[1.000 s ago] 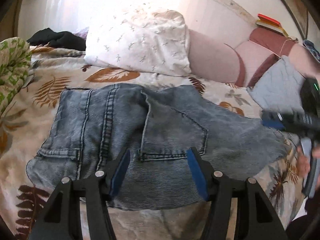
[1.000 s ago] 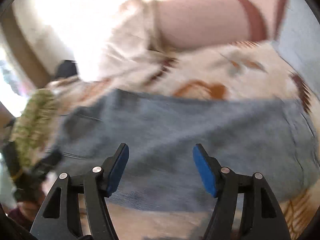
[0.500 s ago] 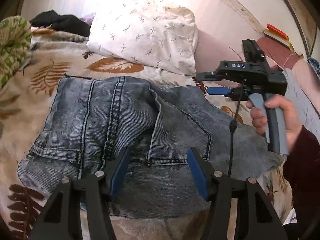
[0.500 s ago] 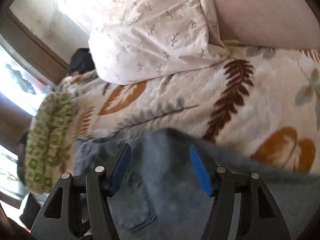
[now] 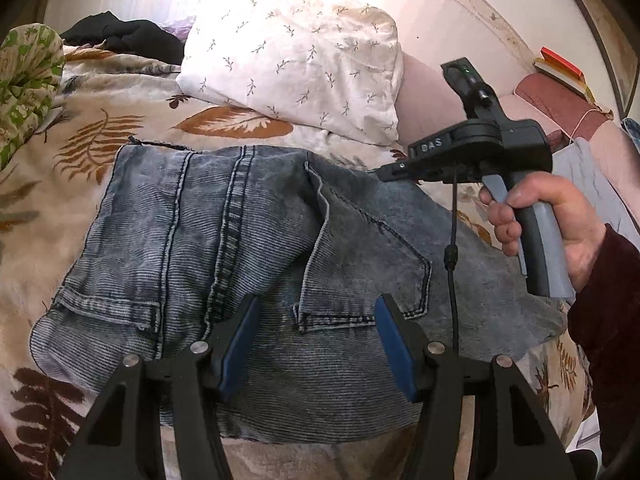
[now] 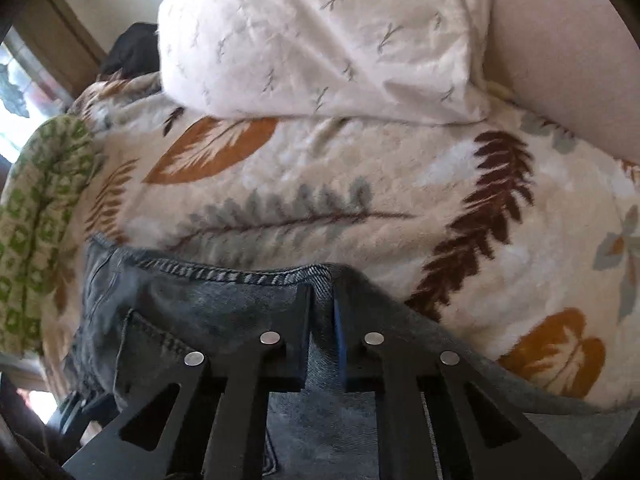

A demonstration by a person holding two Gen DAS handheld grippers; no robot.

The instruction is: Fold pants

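Grey-blue jeans (image 5: 240, 240) lie folded on a leaf-print blanket (image 5: 80, 144), back pockets up. My left gripper (image 5: 314, 340) is open and hovers over the near edge of the jeans, empty. My right gripper (image 6: 322, 312) is shut on the far hem edge of the jeans (image 6: 224, 280), pinching a fold of denim between its fingers. In the left wrist view the right gripper (image 5: 390, 170) is at the far right edge of the jeans, held by a hand (image 5: 552, 220).
A white patterned pillow (image 5: 296, 60) lies behind the jeans. A green patterned cloth (image 5: 24, 80) is at the left, dark clothes (image 5: 124, 36) at the back left. A pink headboard cushion (image 5: 424, 104) and books (image 5: 560, 68) are at the right.
My right gripper has closed on the far edge of the jeans; half a second ago it was open above them. The left gripper has stayed open over the near edge.
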